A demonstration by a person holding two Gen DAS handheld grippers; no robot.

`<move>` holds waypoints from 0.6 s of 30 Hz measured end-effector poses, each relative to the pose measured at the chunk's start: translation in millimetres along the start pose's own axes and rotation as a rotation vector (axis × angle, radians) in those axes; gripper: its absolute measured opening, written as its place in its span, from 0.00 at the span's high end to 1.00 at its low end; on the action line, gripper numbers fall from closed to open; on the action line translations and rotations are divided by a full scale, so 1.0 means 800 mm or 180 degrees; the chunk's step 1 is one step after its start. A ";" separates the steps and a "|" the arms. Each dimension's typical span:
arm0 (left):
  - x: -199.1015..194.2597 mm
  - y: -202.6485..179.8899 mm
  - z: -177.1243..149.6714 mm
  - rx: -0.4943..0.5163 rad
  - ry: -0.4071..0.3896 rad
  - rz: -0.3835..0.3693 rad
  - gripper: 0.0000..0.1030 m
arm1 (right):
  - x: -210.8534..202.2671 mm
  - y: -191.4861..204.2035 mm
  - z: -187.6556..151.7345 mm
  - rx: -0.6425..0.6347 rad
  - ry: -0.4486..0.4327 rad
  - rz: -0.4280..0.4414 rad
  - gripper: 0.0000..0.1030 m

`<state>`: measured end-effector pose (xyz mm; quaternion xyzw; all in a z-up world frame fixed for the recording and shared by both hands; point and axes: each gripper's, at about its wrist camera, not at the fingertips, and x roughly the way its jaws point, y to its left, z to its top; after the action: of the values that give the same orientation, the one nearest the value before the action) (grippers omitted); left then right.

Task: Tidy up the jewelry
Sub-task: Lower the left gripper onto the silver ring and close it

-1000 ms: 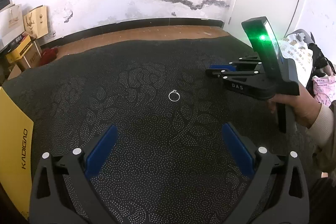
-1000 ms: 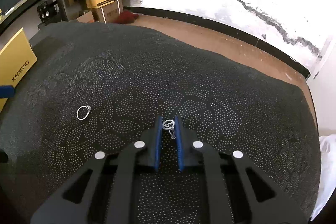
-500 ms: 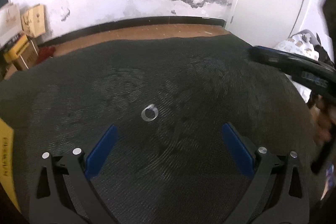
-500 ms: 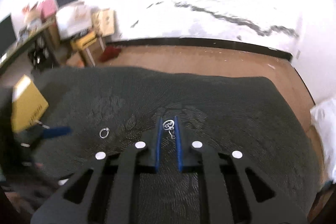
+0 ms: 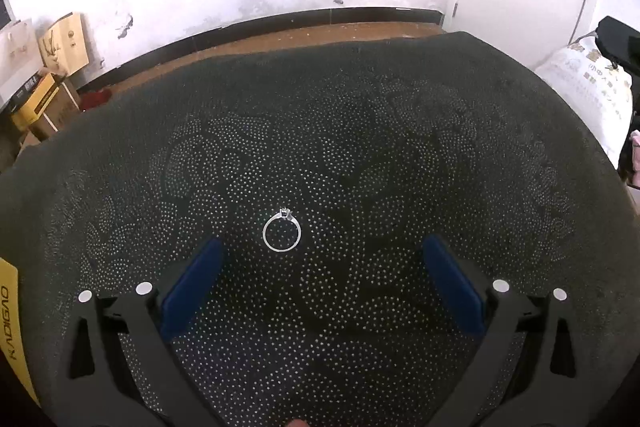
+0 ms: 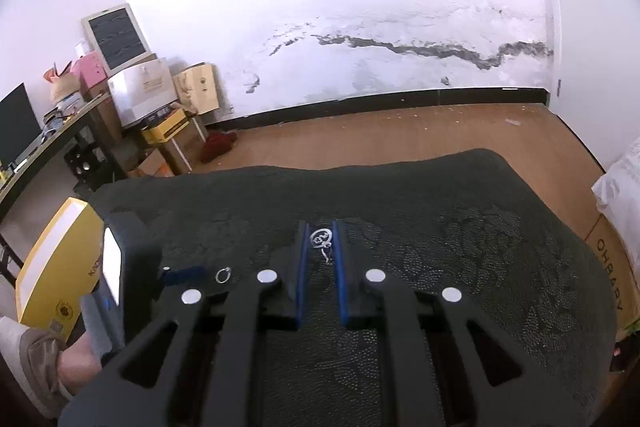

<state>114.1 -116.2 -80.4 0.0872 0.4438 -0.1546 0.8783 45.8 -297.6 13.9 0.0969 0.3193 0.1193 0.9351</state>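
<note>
A thin silver ring with a small stone (image 5: 281, 231) lies flat on the black dotted cloth (image 5: 400, 155), just ahead of my left gripper (image 5: 320, 259), which is open and empty above the cloth. The ring also shows in the right wrist view (image 6: 223, 274), beside the left gripper's blue pad (image 6: 182, 273). My right gripper (image 6: 320, 233) is shut on a small silver pendant (image 6: 322, 239) with a dangling hook, held up above the cloth.
A yellow KADIGAO box (image 6: 56, 259) stands at the table's left edge and also shows in the left wrist view (image 5: 10, 319). Cardboard boxes (image 6: 168, 131) and a desk (image 6: 48, 147) stand on the left. A white bag (image 5: 592, 95) sits to the right.
My left gripper has moved closer to the ring. My right gripper has risen and pulled back with the pendant, out of the left wrist view.
</note>
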 end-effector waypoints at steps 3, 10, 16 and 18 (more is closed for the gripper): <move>-0.003 0.002 -0.003 0.0022 -0.0009 -0.0054 0.06 | -0.010 -0.007 0.004 0.0039 -0.0043 0.0038 0.88; -0.004 0.002 -0.007 0.0037 -0.0024 0.0007 0.08 | -0.015 -0.014 0.009 0.0069 -0.0065 0.0066 0.88; -0.012 0.012 -0.005 0.0037 -0.0132 0.0016 0.46 | -0.019 -0.019 0.014 0.0110 -0.0118 0.0109 0.88; -0.013 0.013 -0.005 0.0045 -0.0134 0.0022 0.46 | -0.020 -0.018 0.015 0.0111 -0.0131 0.0111 0.88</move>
<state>109.0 -103.6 -74.4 0.0917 0.4239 -0.1565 0.8874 43.0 -317.1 28.6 0.1211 0.3003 0.1280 0.9374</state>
